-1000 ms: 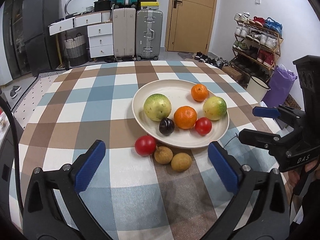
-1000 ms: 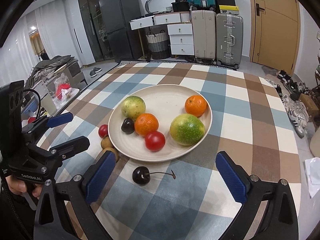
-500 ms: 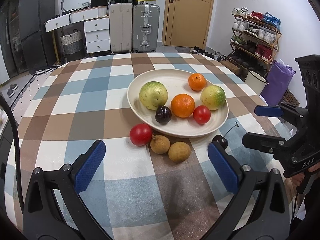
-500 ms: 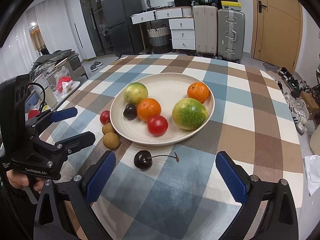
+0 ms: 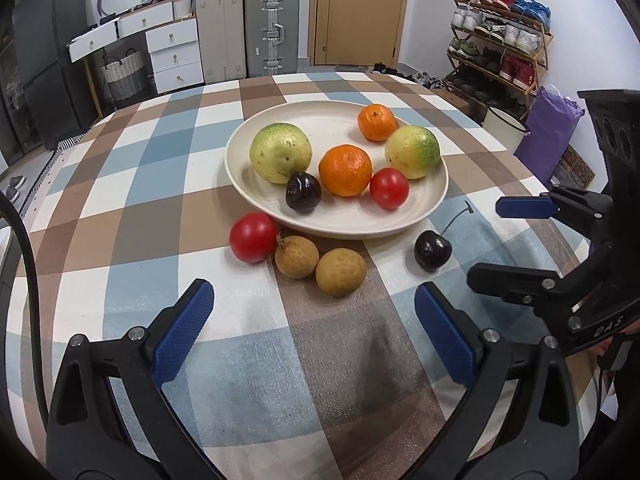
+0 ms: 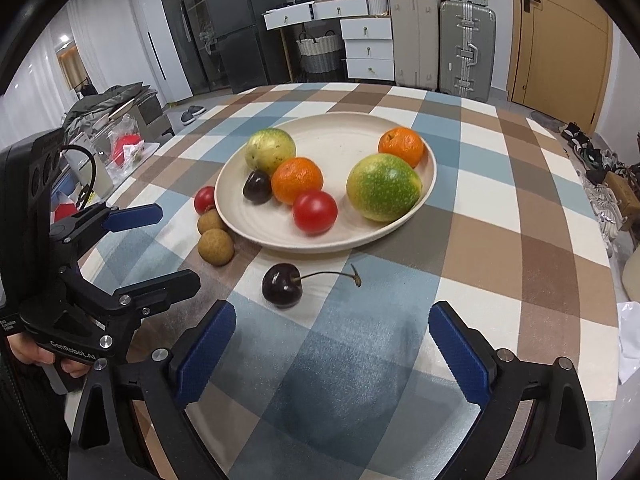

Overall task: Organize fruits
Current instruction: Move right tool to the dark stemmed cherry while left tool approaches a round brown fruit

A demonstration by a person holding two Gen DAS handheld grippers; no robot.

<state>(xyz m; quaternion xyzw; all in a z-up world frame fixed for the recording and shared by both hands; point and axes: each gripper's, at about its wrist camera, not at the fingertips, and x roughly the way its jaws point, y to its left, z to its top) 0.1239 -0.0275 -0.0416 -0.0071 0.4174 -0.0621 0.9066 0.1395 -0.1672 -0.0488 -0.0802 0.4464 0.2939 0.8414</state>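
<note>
A cream plate (image 5: 340, 224) (image 6: 340, 136) on the checked tablecloth holds two green-yellow fruits, two oranges, a dark plum and a red tomato. On the cloth by its near rim lie a red tomato (image 5: 253, 237), two brown longans (image 5: 297, 257) (image 5: 341, 271) and a dark cherry with a stem (image 5: 432, 250) (image 6: 281, 285). My left gripper (image 5: 312, 332) is open and empty, just short of the longans. My right gripper (image 6: 332, 344) is open and empty, just short of the cherry. Each gripper shows at the side of the other's view.
The table edge curves close on the right, with a shoe rack (image 5: 500, 40) and a purple bag (image 5: 550, 128) beyond it. Suitcases (image 5: 272, 32), white drawers (image 5: 172, 52) and a door (image 5: 356, 12) stand at the back.
Both grippers have moved forward and lower toward the loose fruit by the plate. The fruit has not moved. Both stay open.
</note>
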